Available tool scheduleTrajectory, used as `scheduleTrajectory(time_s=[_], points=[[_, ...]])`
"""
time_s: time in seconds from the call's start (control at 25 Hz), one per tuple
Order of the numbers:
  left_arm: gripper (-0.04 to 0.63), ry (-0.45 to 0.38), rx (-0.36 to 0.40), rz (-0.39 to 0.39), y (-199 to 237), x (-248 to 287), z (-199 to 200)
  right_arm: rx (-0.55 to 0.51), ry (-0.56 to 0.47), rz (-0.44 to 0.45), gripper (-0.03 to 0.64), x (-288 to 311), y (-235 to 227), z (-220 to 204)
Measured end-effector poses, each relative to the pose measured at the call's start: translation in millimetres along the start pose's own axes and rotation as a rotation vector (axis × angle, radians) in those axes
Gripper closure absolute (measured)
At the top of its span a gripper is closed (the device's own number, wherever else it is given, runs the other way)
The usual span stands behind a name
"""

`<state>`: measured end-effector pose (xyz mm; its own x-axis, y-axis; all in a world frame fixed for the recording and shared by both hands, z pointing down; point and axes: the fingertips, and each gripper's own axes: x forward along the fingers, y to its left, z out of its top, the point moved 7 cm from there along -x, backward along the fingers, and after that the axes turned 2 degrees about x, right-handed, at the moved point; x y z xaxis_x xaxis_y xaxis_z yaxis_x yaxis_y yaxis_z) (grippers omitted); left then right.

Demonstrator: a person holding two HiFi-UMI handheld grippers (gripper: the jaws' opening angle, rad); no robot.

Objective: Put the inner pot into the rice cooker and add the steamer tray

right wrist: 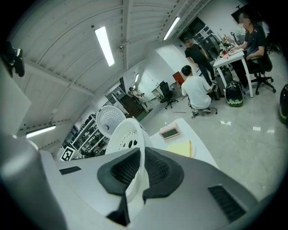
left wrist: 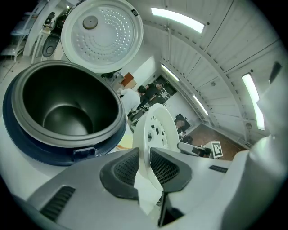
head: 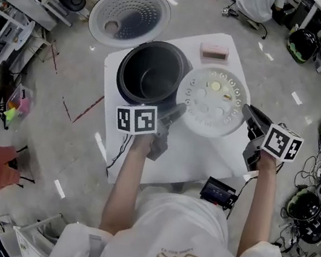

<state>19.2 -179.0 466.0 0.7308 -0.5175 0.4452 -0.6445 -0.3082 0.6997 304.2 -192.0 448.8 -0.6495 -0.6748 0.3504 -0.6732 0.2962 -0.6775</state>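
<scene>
Your left gripper [head: 175, 113] has its jaws clamped narrow on the tray [head: 213, 102] rim at 8 o'clock, and your right gripper [head: 249, 114] grips it at 3 o'clock. The tray hangs over the bench [head: 204, 157], at 3 o'clock from the cooker [head: 152, 73]. The pot [left wrist: 67, 112] sits inside the cooker.
</scene>
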Motion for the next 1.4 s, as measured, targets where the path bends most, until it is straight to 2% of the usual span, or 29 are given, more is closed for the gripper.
scheduleTrajectory(time_s=[0.36, 0.6, 1.0, 1.4], points=[[0.503, -0.085, -0.015, 0.031, 4.1, -38.0, 27.1, -0.032, 0.03, 0.093, 0.571, 31.9, 32.7, 20.2], [0.505, -0.153, -0.027, 0.07, 10.3, -66.5, 34.8, -0.088, 0.04, 0.167, 0.571, 54.4, 62.5, 30.5], [0.508, -0.25, -0.047, 0.123, 36.3, -119.5, 50.9, -0.143, 0.073, 0.231, 0.571, 101.2, 111.2, 28.2], [0.511, -0.282, -0.075, 0.12, 91.1, -165.4, 79.9, -0.131, 0.107, 0.207, 0.572, 164.2, 151.8, 8.9]])
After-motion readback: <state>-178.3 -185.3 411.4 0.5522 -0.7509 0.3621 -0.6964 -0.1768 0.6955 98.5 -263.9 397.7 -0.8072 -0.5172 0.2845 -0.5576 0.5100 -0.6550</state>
